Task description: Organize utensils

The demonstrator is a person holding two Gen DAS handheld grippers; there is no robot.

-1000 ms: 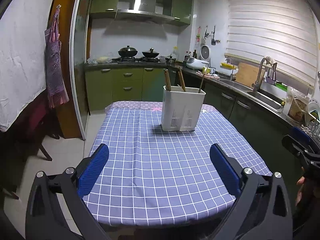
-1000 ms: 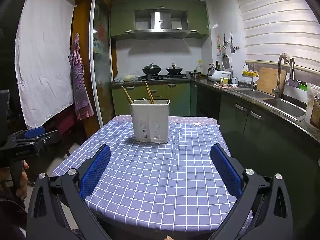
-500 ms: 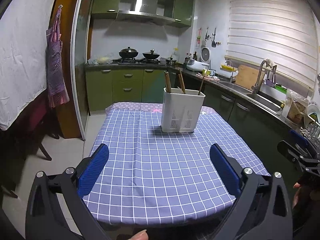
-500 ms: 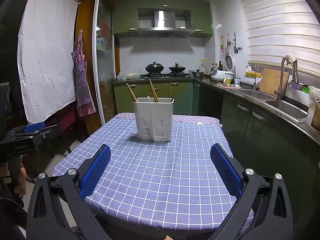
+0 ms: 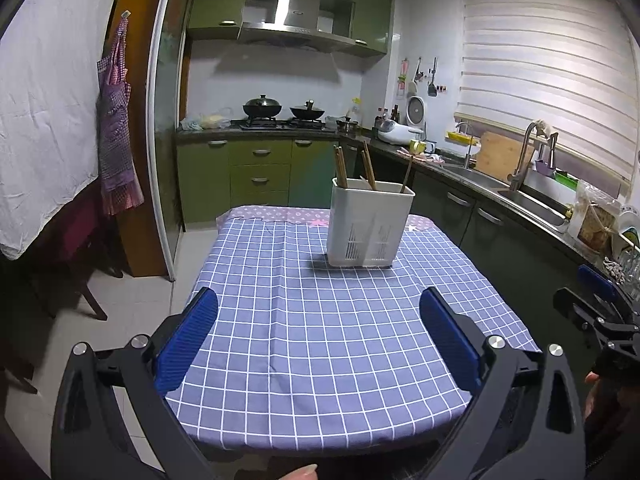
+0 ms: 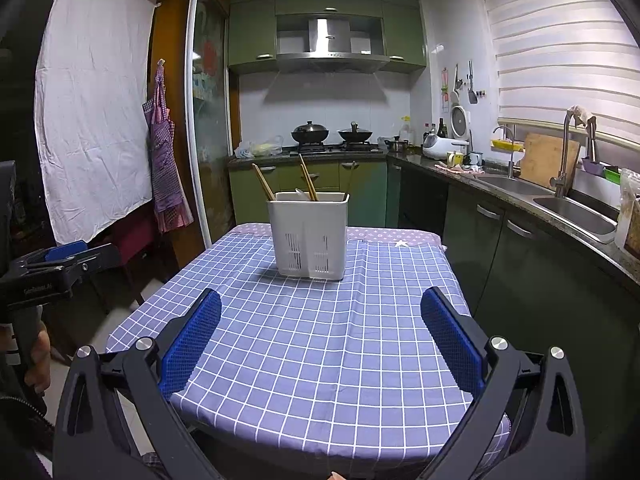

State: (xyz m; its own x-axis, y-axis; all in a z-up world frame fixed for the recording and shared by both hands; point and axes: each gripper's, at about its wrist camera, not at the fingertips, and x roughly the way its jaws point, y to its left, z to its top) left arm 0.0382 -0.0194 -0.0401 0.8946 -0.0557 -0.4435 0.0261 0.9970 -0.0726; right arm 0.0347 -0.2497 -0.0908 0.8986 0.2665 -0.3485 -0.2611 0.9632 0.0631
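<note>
**Both grippers empty at the near edge, holder already loaded**

Nearest the cameras, the left gripper (image 5: 318, 332) hangs over the near end of the table (image 5: 320, 380), its blue pads spread wide with nothing between them. The right gripper (image 6: 320, 334) sits the same way, wide and empty, over the checked cloth. Each tool shows at the edge of the other's view, with the person's hand on the handle, so the two are held well apart at the table's near corners.

The cloth between the grippers and the far half of the table is bare; no loose utensil shows on it.

Farther on, toward the far end of the table, stands the white utensil holder (image 6: 308, 236), upright. Wooden chopsticks (image 6: 308, 178) lean out of its top, along with a darker thin handle at its right side; a pale spoon-like piece seems to lie inside, though it is too small to be sure.

Judging by this, the sorting looks finished or close to it. Any next move would call for reaching forward to the holder, or simply drawing back.
</note>
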